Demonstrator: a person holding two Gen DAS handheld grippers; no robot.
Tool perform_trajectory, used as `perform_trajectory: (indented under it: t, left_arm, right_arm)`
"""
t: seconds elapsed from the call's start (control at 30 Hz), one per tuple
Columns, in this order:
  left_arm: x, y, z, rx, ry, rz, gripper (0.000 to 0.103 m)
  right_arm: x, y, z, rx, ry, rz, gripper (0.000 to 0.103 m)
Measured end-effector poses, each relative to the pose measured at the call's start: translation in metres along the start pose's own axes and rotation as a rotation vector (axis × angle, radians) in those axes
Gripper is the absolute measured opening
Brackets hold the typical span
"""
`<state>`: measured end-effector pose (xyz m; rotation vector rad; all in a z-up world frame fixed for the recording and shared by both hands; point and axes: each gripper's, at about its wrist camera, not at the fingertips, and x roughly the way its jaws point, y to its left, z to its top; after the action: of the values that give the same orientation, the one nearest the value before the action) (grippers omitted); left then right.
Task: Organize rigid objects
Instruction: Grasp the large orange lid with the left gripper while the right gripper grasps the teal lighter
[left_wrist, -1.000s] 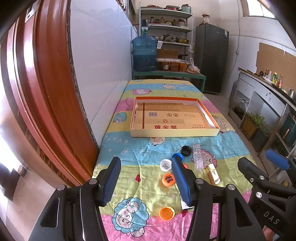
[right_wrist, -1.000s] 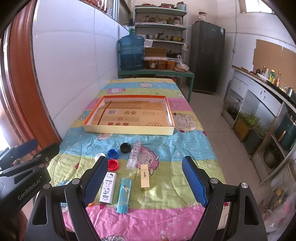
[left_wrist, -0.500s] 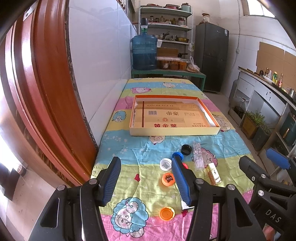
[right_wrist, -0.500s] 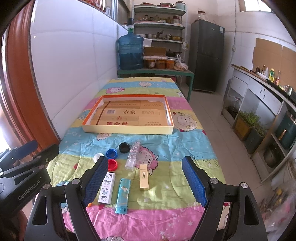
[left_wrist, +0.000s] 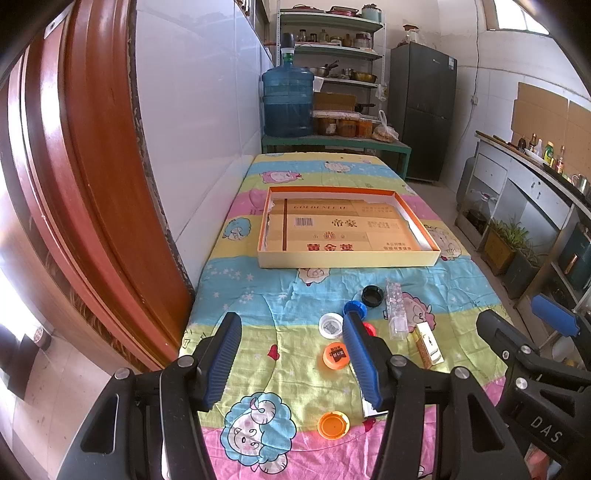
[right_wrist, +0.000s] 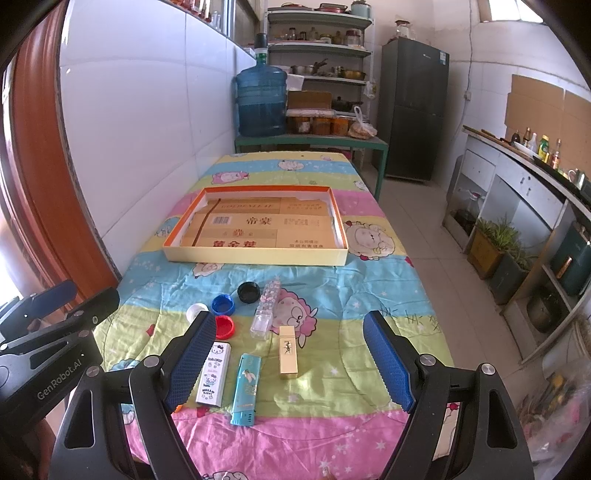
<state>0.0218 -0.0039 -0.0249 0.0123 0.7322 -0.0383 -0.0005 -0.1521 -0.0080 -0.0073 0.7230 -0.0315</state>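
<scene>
Left wrist view, left tool (left_wrist: 291, 354) jaws wide apart, empty, right tool (right_wrist: 291, 354) likewise spread, touching nothing.

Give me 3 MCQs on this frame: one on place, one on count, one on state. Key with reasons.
1. Where does the black cap lie?
A. inside the tray
B. on the cloth, between the tray and the lighters
C. on the shelf

2. How many lighters lie in the near row?
A. one
B. three
C. five

3. How does the right gripper stand?
A. open, holding nothing
B. shut on the blue cap
C. shut on the tray rim

Key: B, the black cap sits on the cloth short of the tray. B, the white lighter, teal lighter and gold lighter lie side by side. A, its jaws are wide apart above the cloth with nothing gripped.
</scene>
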Motion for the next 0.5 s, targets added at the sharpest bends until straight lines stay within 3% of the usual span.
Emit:
perform_trajectory:
  t: [0.3, 0.5]
  left_arm:
    - [0.011, 0.008, -0.01, -0.004, 0.018, -0.024, 0.057]
    - [0.028, 0.009, -0.052, 0.038, 0.074, -0.095, 0.057]
  right_arm:
    - [0.009, -0.004, -0.008, 0.01, 0.012, 0.004, 0.083]
    - [0.023, -0.012, -0.021, 0.025, 0.054, 0.005, 0.083]
